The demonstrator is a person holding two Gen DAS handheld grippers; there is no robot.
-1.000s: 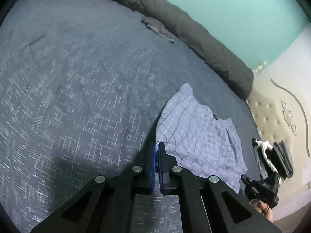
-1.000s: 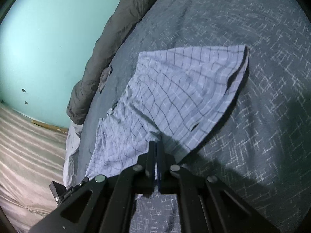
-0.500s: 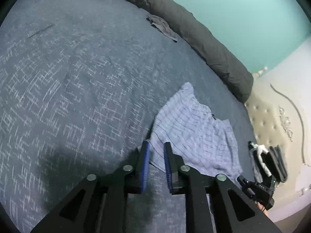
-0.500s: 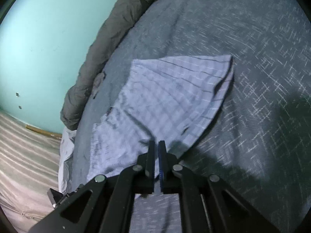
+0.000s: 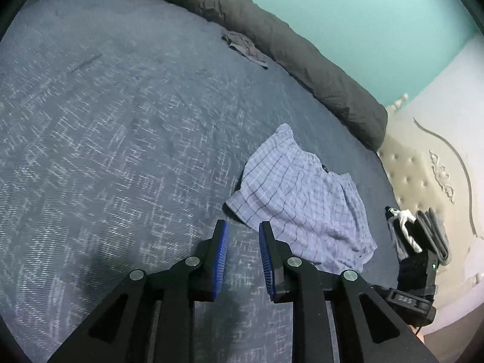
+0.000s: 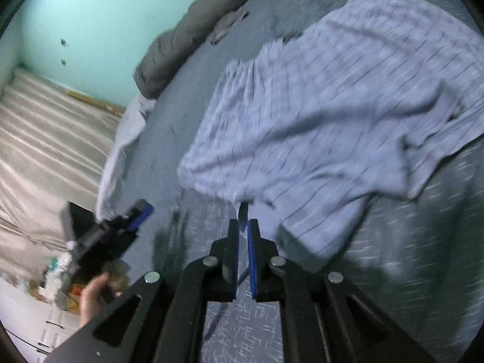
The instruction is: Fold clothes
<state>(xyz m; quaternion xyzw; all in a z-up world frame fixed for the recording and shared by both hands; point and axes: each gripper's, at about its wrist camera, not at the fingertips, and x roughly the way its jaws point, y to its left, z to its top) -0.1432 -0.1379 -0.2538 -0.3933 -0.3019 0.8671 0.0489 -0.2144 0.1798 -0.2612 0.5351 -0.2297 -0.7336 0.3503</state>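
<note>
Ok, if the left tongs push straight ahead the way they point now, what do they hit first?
Most likely the near edge of the plaid shorts, just beyond the open left tongs. Bare blue bedspread lies between them; depth is hard to judge through the fisheye.

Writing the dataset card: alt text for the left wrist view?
The open left gripper hovers over a blue-grey bedspread, its fingers holding nothing, just short of a crumpled checked garment. A dark rolled duvet lines the teal wall behind.
</note>
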